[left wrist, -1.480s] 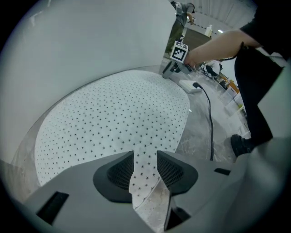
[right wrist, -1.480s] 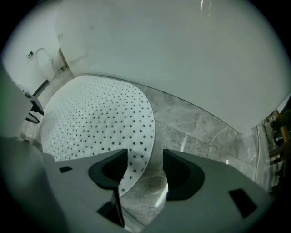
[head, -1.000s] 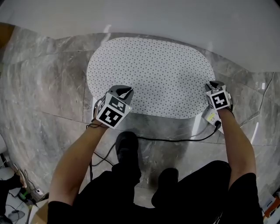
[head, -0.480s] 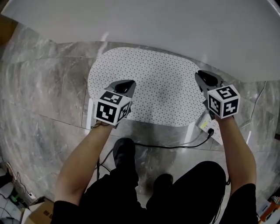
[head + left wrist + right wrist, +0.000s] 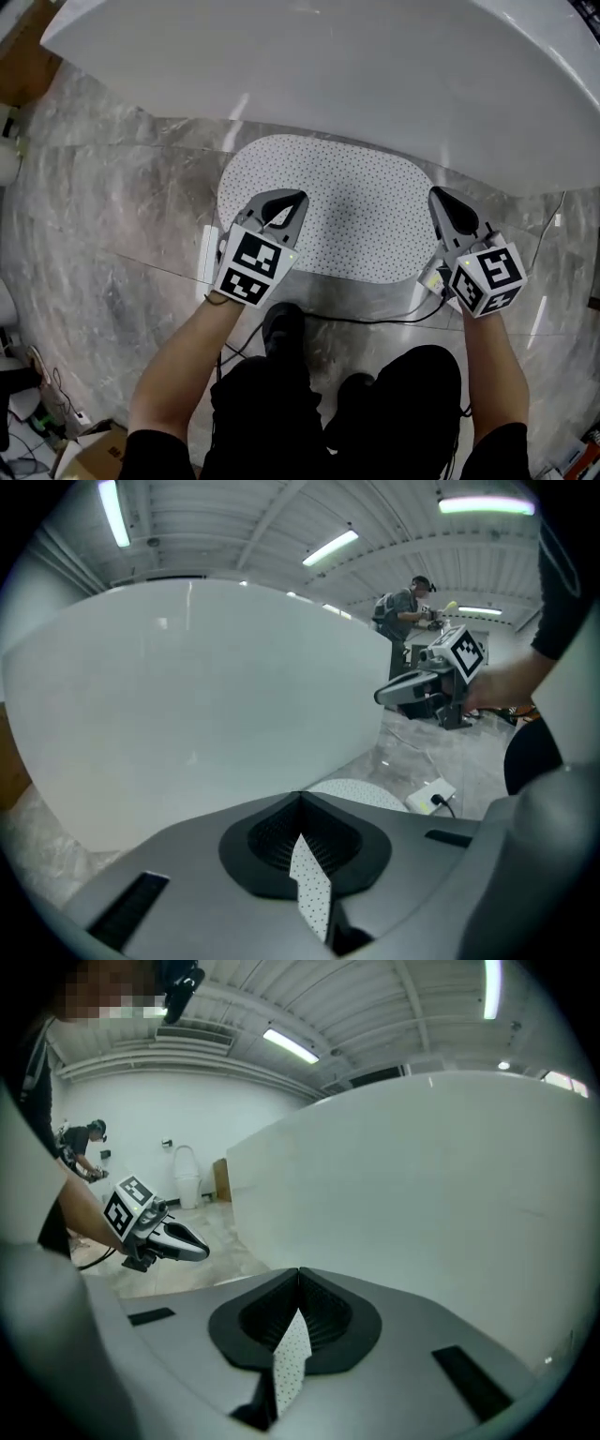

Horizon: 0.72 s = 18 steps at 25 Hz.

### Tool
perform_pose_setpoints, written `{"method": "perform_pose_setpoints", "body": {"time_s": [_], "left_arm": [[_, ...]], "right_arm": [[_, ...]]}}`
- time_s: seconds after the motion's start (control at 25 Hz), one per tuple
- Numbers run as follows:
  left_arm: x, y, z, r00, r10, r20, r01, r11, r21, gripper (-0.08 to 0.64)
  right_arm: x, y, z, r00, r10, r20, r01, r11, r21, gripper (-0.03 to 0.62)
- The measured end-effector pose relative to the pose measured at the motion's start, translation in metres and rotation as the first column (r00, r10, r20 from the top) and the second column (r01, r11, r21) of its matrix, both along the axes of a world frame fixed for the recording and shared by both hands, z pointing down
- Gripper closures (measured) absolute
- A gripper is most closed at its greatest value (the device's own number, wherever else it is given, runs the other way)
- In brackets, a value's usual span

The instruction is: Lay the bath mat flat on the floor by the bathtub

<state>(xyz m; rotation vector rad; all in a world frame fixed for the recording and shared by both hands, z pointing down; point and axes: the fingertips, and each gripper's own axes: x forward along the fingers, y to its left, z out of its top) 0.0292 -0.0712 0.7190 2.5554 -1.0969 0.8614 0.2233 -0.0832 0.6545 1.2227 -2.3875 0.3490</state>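
The white dotted oval bath mat (image 5: 347,202) lies flat on the grey marble floor, right against the white bathtub (image 5: 375,84). My left gripper (image 5: 298,197) hangs in the air over the mat's near left part, jaws shut with nothing in them. My right gripper (image 5: 437,194) hangs over the mat's near right end, also shut and empty. In the left gripper view the jaws (image 5: 301,797) meet at the tip, and a sliver of mat shows through the slit below them. The right gripper view (image 5: 299,1272) shows the same, with the tub wall (image 5: 422,1194) ahead.
A white power box (image 5: 433,279) with a black cable (image 5: 375,322) lies by the mat's near right corner. Another white block (image 5: 207,253) sits at its near left. The person's shoes (image 5: 281,328) stand just behind the mat. A cardboard box (image 5: 89,455) is at the lower left.
Both grippers have lifted up off the mat's near edge, the right one more. The mat stays flat on the floor. The head view has risen, so the mat looks smaller.
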Motion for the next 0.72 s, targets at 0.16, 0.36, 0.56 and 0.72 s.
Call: {"method": "perform_pose_setpoints", "body": {"time_s": [0.16,0.36,0.56,0.72], "left_arm": [[-0.005,0.000,-0.086,0.996,-0.069,-0.052,0.070,0.997,0.016,0.549],[-0.007,0.007,-0.177,0.968,-0.130,-0.215,0.109,0.988,-0.109,0.549],[0.001,0.024,-0.274,0.962,-0.091,-0.258,0.049,0.985,-0.165,0.549],[-0.014,0.038,-0.363,0.970,-0.088,-0.228,0.062,0.991,-0.119,0.549]], "right_arm": [[-0.014,0.021,-0.063,0.998,0.001,0.060,0.000,1.000,-0.016,0.574],[-0.028,0.048,-0.133,0.999,-0.019,0.046,0.022,0.998,-0.063,0.575],[-0.032,0.065,-0.204,0.998,0.036,0.043,-0.031,0.994,-0.106,0.575],[-0.057,0.074,-0.286,0.989,0.074,0.125,-0.054,0.985,-0.163,0.576]]}}
